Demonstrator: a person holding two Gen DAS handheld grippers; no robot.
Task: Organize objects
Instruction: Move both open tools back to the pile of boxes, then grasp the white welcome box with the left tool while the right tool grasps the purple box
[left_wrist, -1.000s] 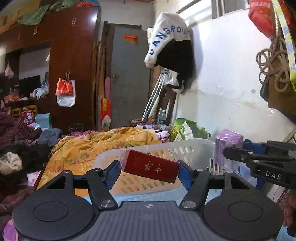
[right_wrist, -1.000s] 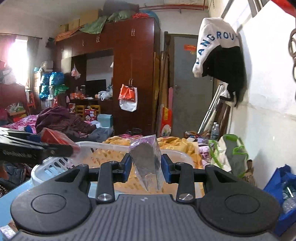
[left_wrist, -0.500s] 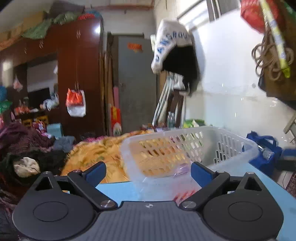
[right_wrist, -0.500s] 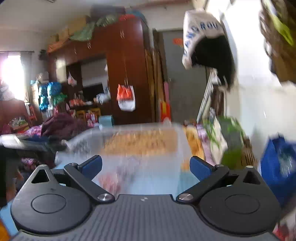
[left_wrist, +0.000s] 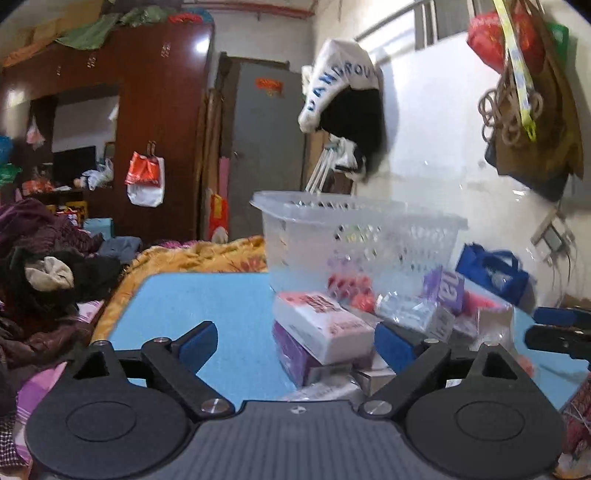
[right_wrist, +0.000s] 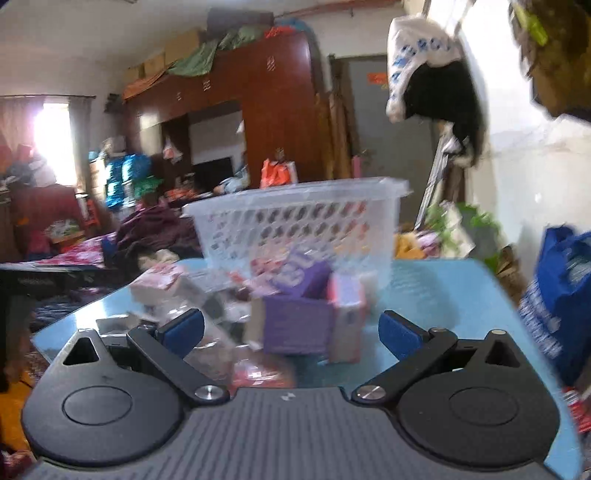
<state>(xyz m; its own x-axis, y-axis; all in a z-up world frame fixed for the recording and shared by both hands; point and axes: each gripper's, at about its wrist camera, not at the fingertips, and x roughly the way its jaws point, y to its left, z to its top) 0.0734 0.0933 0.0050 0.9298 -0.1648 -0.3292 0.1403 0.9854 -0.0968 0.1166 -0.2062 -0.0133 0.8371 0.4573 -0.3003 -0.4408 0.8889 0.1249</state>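
Both claws emptied and lowered to the pile, left claw (left_wrist: 295, 341) closing, right claw (right_wrist: 290, 330) wide open, white box (left_wrist: 322, 325) pointing away

Blue table (left_wrist: 207, 306) carrying a basket and a heap of packets.

In the left wrist view a clear perforated basket (left_wrist: 369, 240) stands on the table at 1 o'clock from frame centre. Before it, at 3 to 4 o'clock, lies a white and pink box (left_wrist: 321, 325) atop a purple box (left_wrist: 295, 356), with crinkled clear packets (left_wrist: 406, 310) just beside. The 9 o'clock half of the top is bare. In the right wrist view a purple carton (right_wrist: 299, 325) sits at centre, blurred.
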